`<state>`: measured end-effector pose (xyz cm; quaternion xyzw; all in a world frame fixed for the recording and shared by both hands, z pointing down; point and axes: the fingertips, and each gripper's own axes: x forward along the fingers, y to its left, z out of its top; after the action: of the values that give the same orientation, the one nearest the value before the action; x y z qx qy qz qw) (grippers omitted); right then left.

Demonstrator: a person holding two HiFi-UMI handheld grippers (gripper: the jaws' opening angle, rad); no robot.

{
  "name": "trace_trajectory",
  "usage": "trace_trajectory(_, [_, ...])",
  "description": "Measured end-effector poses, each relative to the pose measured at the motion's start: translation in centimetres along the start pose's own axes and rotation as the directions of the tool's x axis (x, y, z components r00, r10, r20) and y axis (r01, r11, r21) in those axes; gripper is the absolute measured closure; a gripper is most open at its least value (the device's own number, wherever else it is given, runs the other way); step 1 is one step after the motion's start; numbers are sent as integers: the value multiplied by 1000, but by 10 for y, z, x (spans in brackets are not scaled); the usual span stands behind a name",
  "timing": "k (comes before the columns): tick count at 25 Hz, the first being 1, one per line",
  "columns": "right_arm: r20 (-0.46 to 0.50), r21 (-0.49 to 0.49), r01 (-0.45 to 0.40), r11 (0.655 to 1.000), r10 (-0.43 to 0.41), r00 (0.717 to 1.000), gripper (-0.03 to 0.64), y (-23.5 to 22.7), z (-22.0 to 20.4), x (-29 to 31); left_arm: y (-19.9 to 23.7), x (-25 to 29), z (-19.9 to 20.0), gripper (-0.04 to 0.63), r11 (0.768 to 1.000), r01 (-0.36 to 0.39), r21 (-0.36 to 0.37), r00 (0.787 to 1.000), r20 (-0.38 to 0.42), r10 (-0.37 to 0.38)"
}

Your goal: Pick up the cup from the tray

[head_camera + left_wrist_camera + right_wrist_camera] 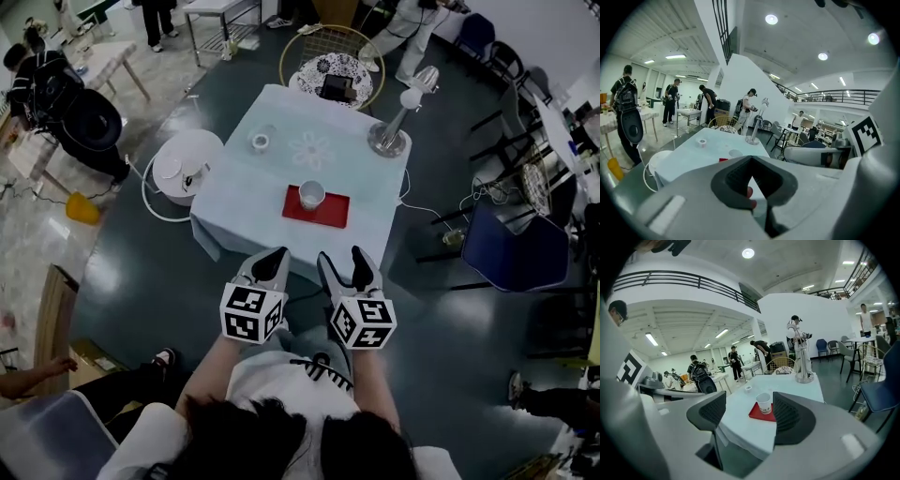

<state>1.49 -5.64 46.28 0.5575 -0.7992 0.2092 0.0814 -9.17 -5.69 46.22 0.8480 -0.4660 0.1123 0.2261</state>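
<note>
A white paper cup [312,195] stands upright on a red tray [328,214] near the front edge of a table with a pale blue cloth [253,192]. Both grippers hover side by side below that edge, short of the table. My left gripper [271,265] is shut with nothing in it, and its pads meet at the tip [751,161]. My right gripper [344,265] is open. In its own view the cup [764,403] and tray [756,414] show far off between the spread jaws [747,420]. In the left gripper view only a red sliver of tray [723,160] shows.
A silver stand [388,137] rises at the table's back right, and a small white ring [260,142] lies at its back left. A white round stool [186,163] sits left of the table, a wire chair [330,66] behind it, a blue chair [516,251] to the right. People stand around.
</note>
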Motion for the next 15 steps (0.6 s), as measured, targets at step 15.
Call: trace_trajectory(15, [-31,-27,-13,1000,13,999,276,-9,9,46,22,26,13,595,1000,-25,-7,1000,-11,25])
